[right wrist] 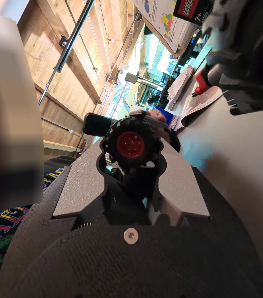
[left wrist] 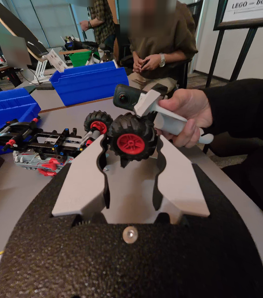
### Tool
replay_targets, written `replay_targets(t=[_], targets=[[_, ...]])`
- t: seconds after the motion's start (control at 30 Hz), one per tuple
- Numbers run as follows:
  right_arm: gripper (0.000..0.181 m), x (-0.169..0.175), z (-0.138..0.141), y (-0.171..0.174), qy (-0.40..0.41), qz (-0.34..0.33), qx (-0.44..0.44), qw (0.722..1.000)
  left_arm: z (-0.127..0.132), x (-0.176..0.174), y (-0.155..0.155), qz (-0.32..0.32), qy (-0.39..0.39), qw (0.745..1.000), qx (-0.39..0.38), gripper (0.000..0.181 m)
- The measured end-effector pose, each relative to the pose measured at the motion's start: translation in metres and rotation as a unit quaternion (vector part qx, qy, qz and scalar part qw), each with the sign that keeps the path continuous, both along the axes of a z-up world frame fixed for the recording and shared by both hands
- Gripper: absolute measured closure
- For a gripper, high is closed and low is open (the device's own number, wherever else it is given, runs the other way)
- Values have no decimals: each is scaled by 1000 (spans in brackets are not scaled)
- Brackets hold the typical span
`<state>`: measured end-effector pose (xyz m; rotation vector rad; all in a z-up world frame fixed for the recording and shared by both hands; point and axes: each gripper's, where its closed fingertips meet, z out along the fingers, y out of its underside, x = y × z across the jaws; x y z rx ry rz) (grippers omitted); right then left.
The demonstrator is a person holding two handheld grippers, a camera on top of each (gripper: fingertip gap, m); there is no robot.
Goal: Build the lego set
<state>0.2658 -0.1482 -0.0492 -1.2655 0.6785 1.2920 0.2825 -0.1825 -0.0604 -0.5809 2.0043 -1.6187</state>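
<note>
A big black tyre on a red hub, the wheel [left wrist: 130, 143], hangs in the air above the grey table [left wrist: 22, 201]. My left gripper [left wrist: 131, 141] has its jaws on the tyre's left and right sides. My right gripper [left wrist: 131, 138] comes in from the right in a hand and clamps the same tyre top and bottom. In the right wrist view the wheel [right wrist: 130, 145] fills my right gripper [right wrist: 131, 147]. The black chassis [left wrist: 47, 138] lies left on the table, with a second wheel [left wrist: 97, 124] mounted at its near end.
A grey and red body shell [left wrist: 39, 161] lies before the chassis. Two blue bins [left wrist: 87, 83] [left wrist: 6, 109] stand behind it. A person [left wrist: 159, 48] sits across the table. An open instruction booklet [right wrist: 200, 100] and a set box [right wrist: 190, 11] lie farther off. Both grippers' tips are close together, under 4 cm apart.
</note>
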Motion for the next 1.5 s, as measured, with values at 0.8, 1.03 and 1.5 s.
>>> replay_targets(t=[0.8,1.03,1.5], targets=[[120,-22,2,-20,-53,96,21,994,6,-21,-17,-116,-29,992,45,123],[120,-28,5,-25,-43,122,61,990,8,-28,-23,-149,15,989,17,123],[120,-35,11,-33,-68,159,110,979,14,-35,-29,-168,28,985,40,123]])
